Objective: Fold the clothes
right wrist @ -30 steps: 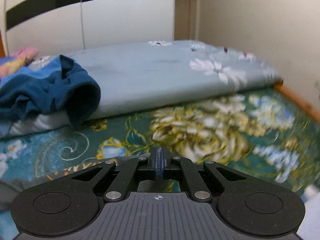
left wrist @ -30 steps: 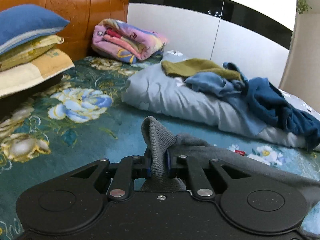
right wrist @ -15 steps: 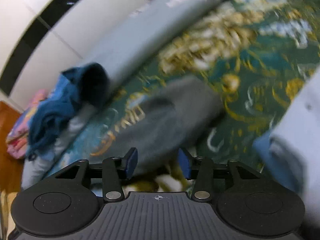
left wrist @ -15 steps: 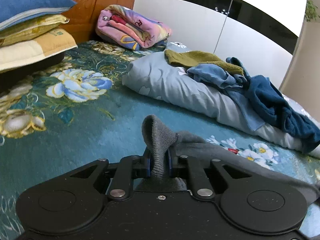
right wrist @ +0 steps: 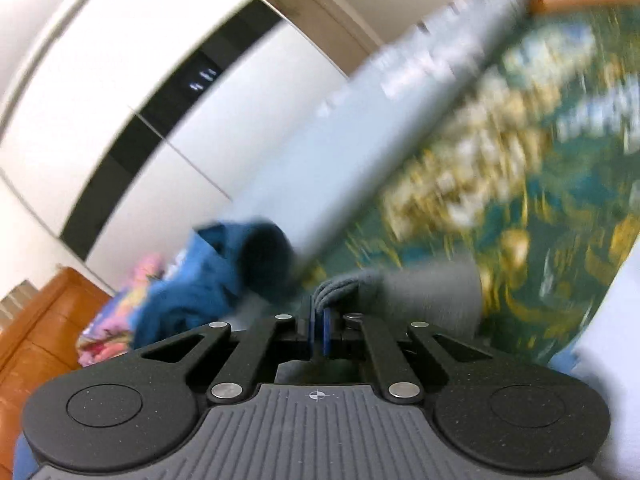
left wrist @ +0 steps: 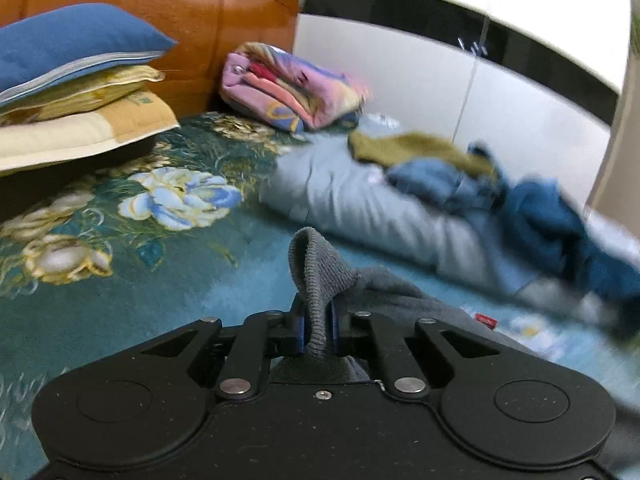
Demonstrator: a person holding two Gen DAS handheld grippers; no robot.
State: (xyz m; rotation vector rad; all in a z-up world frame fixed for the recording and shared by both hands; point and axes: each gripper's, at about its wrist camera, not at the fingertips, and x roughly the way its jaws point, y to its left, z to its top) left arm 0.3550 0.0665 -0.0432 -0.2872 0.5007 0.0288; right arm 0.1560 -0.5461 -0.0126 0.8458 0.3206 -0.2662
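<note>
My left hand-held gripper (left wrist: pixel 316 330) tightens on the grey garment (left wrist: pixel 320 276), my right hand-held gripper (right wrist: pixel 319 330) pinches its ribbed edge (right wrist: pixel 340 286), ready to fold

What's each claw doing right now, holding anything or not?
Left claw: closing tighter on a fold of the grey garment.
Right claw: shut on an edge of the grey garment.
</note>
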